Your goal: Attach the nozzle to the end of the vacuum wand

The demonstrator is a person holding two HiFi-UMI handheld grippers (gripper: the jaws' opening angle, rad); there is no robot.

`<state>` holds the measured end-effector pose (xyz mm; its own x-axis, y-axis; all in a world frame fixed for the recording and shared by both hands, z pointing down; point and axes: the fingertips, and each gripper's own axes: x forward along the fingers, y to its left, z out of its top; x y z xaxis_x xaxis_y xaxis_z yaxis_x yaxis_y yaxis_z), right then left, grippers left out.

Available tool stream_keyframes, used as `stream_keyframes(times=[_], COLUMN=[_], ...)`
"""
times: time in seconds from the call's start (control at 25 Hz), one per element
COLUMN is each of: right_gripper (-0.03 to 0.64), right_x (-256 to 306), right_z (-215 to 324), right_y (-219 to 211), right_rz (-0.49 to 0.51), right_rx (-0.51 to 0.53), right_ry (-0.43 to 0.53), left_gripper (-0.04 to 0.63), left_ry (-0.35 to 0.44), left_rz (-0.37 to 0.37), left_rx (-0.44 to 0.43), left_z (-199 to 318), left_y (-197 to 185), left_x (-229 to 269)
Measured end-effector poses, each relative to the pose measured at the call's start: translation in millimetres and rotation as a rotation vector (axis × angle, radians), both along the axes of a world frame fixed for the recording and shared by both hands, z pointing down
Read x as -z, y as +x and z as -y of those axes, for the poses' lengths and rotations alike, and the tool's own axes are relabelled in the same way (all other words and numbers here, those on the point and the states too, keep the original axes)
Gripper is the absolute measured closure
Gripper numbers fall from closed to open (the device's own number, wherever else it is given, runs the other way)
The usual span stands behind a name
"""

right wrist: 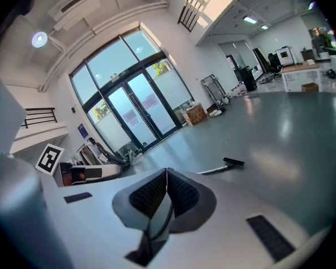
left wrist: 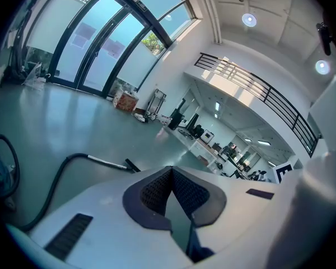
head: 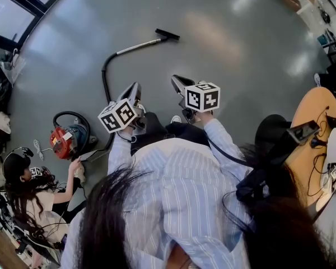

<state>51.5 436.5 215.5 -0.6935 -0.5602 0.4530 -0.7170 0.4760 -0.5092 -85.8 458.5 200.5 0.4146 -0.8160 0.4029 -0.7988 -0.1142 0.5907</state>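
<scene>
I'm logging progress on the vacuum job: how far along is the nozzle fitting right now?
Done, apparently: the nozzle sits at the far end of the wand on the floor, seemingly joined, though too distant to confirm the fit. In hand: nothing; the left gripper and right gripper are both shut, empty and well short of the wand. Left: at most a check of the joint.

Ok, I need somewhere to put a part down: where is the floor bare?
Bare floor spreads right of the nozzle and wand, as far as the round wooden table. Left of the hose, toward the windows, it is bare too. Crowded: lower left, around the red vacuum and the seated person.
</scene>
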Motion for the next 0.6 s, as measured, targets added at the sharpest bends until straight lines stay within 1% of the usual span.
stream_keyframes(times=[0.24, 0.4, 0.6], right_gripper=[0.607, 0.607, 0.607], right_x=[-2, -6, -5], right_z=[1, -1, 1], right_y=[12, 4, 3], right_rz=[0.006, 0.002, 0.002], right_rx=[-0.031, -0.020, -0.005], right_ry=[-0.019, -0.023, -0.023], left_gripper=[0.589, 0.589, 0.591], left_ry=[0.006, -0.008, -0.003], left_rz=[0.012, 0.022, 0.006], left_rx=[-0.007, 0.004, 0.002], left_z=[-1, -5, -1], left_y=[5, -4, -3], left_x=[3, -4, -2])
